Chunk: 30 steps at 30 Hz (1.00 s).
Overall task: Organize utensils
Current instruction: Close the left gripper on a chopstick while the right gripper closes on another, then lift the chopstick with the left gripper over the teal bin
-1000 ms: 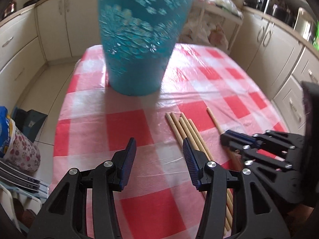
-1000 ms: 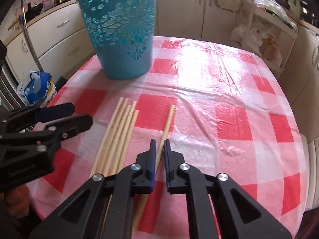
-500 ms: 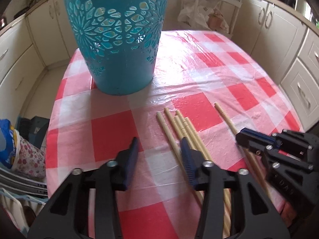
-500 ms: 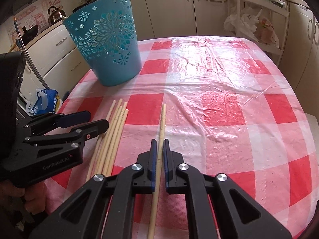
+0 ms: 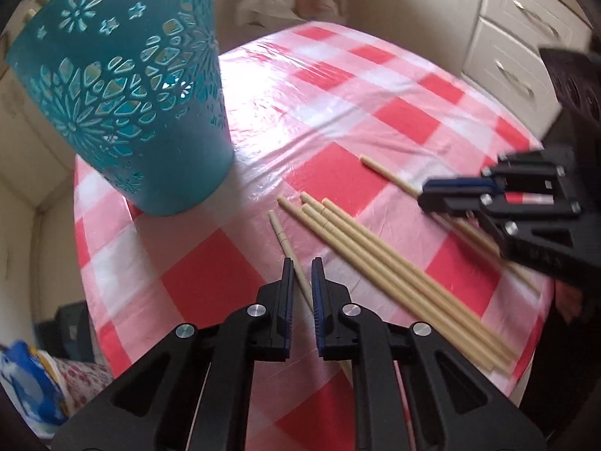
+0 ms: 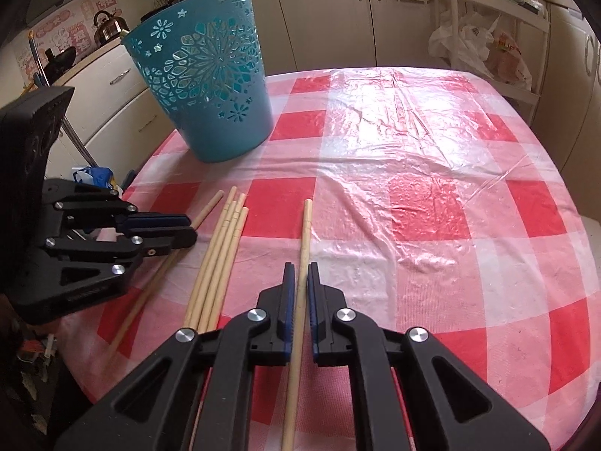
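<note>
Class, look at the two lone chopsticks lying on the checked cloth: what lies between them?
A bundle of four chopsticks lies between the left lone chopstick and the right one, side by side and apart from both; the right wrist view shows it best.

Left gripper (image 5: 300, 285): two black plastic arms are tapering forward into slim fingers (image 5: 287, 293), each one carrying a ribbed blue pad on its inner face. Round silver screw heads are sitting at the pivots, and triangular cut-outs are lightening the arm bodies. Right gripper (image 6: 298, 293): the same build is showing here, with black arms, blue pads and silver screws. Seen from the side in the other gripper's view, each body is showing stacked black linkage bars (faint raised lettering is running along the lower bar, too blurred to read) and a tall black housing behind them.
</note>
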Each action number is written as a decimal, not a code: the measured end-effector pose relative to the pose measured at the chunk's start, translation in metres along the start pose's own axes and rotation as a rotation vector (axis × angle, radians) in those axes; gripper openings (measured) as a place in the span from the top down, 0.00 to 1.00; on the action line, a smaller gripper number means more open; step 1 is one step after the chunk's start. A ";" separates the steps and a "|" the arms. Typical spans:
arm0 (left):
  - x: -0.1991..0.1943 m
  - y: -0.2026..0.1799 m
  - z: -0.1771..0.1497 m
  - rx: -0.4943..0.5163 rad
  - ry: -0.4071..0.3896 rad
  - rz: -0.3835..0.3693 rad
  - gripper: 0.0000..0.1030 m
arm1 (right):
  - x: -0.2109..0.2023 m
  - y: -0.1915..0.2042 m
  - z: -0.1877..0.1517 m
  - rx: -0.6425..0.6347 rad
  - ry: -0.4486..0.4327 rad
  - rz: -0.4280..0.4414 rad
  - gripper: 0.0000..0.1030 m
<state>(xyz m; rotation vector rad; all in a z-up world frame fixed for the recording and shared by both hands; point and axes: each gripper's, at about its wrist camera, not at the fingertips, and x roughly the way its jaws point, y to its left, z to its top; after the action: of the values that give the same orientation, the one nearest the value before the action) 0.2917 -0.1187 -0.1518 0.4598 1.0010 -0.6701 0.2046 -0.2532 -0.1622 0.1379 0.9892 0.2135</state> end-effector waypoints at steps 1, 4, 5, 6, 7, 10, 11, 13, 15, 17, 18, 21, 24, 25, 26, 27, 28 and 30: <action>-0.001 0.000 0.000 0.005 0.005 0.014 0.91 | 0.001 0.003 0.001 -0.014 0.000 -0.006 0.85; -0.001 0.003 0.000 -0.027 0.015 0.022 0.91 | 0.003 0.011 0.000 -0.070 0.000 -0.048 0.85; -0.001 0.004 0.001 -0.038 0.015 0.033 0.90 | 0.002 0.012 0.000 -0.077 0.000 -0.055 0.87; 0.000 0.005 0.002 -0.060 0.018 0.042 0.89 | 0.002 0.011 -0.001 -0.080 0.002 -0.052 0.93; 0.000 0.005 0.002 -0.078 0.020 0.047 0.89 | 0.001 0.010 -0.001 -0.076 0.004 -0.044 0.94; 0.002 0.000 0.005 -0.094 0.025 0.077 0.89 | 0.001 0.008 -0.001 -0.076 0.010 -0.051 0.93; 0.002 -0.002 0.005 -0.096 0.025 0.092 0.89 | 0.002 0.009 0.000 -0.081 0.011 -0.058 0.93; 0.002 -0.005 0.005 -0.101 0.024 0.117 0.89 | 0.002 0.012 0.000 -0.106 0.011 -0.076 0.93; 0.002 -0.007 0.004 -0.106 0.019 0.133 0.89 | 0.003 0.016 -0.001 -0.128 0.009 -0.092 0.93; 0.001 -0.007 0.003 -0.127 0.012 0.137 0.89 | 0.001 0.016 -0.001 -0.130 0.011 -0.080 0.94; 0.000 -0.006 0.002 -0.141 0.009 0.136 0.89 | 0.001 0.016 -0.001 -0.126 0.011 -0.073 0.94; 0.001 -0.007 0.002 -0.156 0.003 0.137 0.89 | 0.001 0.014 -0.001 -0.118 0.010 -0.080 0.94; 0.001 -0.009 0.001 -0.151 -0.002 0.153 0.89 | 0.002 0.014 -0.001 -0.124 0.007 -0.092 0.94; 0.000 -0.010 0.000 -0.148 -0.004 0.162 0.89 | 0.003 0.016 -0.001 -0.139 0.003 -0.104 0.94; 0.000 -0.011 0.000 -0.146 -0.007 0.169 0.89 | 0.003 0.019 -0.002 -0.152 0.000 -0.115 0.94; 0.000 -0.013 -0.001 -0.143 -0.013 0.180 0.89 | 0.002 0.019 -0.002 -0.158 -0.002 -0.119 0.94; 0.000 -0.015 -0.001 -0.138 -0.017 0.183 0.95 | 0.002 0.018 -0.002 -0.152 -0.002 -0.111 0.94; -0.002 -0.022 -0.003 -0.126 -0.023 0.190 0.96 | 0.001 0.010 -0.002 -0.098 0.003 -0.062 0.94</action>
<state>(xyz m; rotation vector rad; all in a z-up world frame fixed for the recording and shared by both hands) 0.2739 -0.1319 -0.1522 0.4290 0.9585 -0.4384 0.2024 -0.2428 -0.1615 0.0174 0.9823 0.2053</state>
